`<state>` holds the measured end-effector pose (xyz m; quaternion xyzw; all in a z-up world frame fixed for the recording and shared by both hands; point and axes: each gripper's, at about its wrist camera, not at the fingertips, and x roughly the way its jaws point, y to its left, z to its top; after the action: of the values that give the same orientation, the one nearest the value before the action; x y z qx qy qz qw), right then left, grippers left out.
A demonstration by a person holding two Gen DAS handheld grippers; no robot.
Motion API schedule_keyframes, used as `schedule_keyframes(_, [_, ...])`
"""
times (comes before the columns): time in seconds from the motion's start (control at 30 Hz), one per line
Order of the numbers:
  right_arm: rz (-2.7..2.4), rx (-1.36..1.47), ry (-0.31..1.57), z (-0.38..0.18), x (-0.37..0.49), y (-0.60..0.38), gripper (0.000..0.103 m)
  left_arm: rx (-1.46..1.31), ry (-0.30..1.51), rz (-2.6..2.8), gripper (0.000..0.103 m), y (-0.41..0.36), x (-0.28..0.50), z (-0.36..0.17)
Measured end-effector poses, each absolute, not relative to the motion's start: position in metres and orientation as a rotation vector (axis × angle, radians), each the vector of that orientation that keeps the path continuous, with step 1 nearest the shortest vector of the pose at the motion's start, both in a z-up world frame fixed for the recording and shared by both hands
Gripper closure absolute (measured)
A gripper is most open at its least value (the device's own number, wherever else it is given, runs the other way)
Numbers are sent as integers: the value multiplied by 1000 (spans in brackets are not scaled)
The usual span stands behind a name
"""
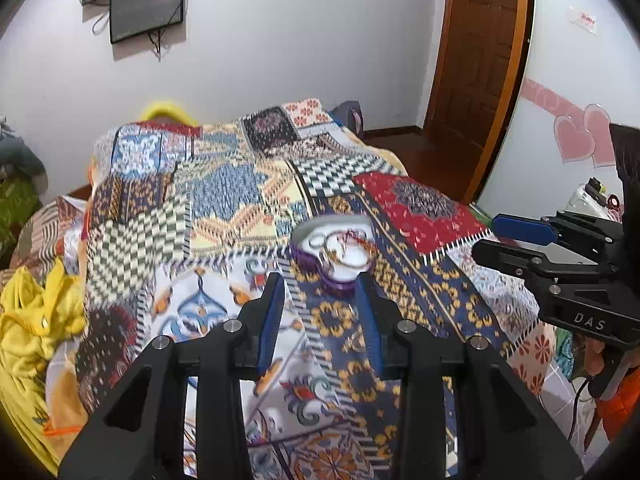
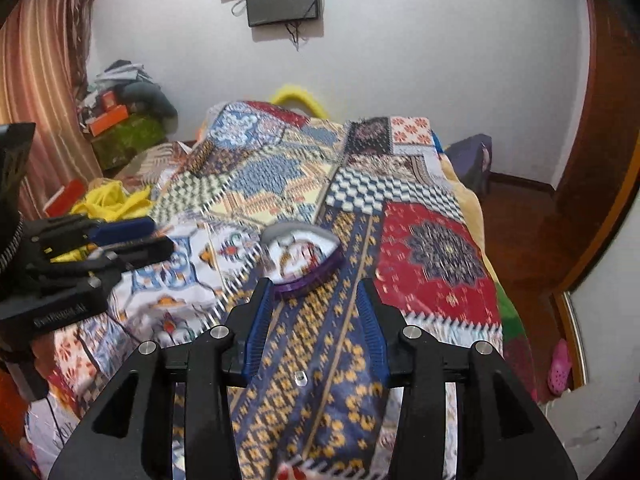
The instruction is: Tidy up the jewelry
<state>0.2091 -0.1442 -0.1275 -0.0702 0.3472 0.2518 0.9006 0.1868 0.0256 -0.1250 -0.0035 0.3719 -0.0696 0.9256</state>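
Jewelry box: heart-shaped, purple wall, pale lining, lid off; set on the patchwork bedspread on a blue-and-gold patterned strip, just beyond both sets of fingertips; touched by neither gripper
Contents of box: rings, hoops and a reddish strand, tangled; single pieces too blurred to tell apart
Small gold ring: loose on the same strip, nearer than the box, just inside the left gripper's right-hand finger; not gripped
Small clear bead-like item: loose on the strip between the right gripper's fingers; kind unclear
Left gripper: black frame, blue pads, fingers apart, nothing clamped; angled down toward the near side of the box
Right gripper: same build, fingers apart, nothing clamped; tips near the box's purple wall, not touching
Surroundings: yellow cloth bunched at the bed's left edge; wooden door at right; dark screen on the white wall
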Motion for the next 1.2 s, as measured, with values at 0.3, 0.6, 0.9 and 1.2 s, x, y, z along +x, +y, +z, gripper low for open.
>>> schedule_keyframes(0.3, [477, -129, 833, -172, 204, -158, 64, -36, 856, -142, 67, 24, 174, -164])
schedule_keyframes(0.6, [512, -209, 893, -208, 197, -144, 64, -51, 914, -168, 67, 18, 171, -191])
schedule_keyframes(0.9, [559, -267, 868, -216, 199, -130, 76, -40, 937, -184, 67, 13, 179, -202])
schedule_keyframes(1.2, [590, -267, 855, -219, 196, -127, 95, -100, 943, -202, 67, 18, 196, -205])
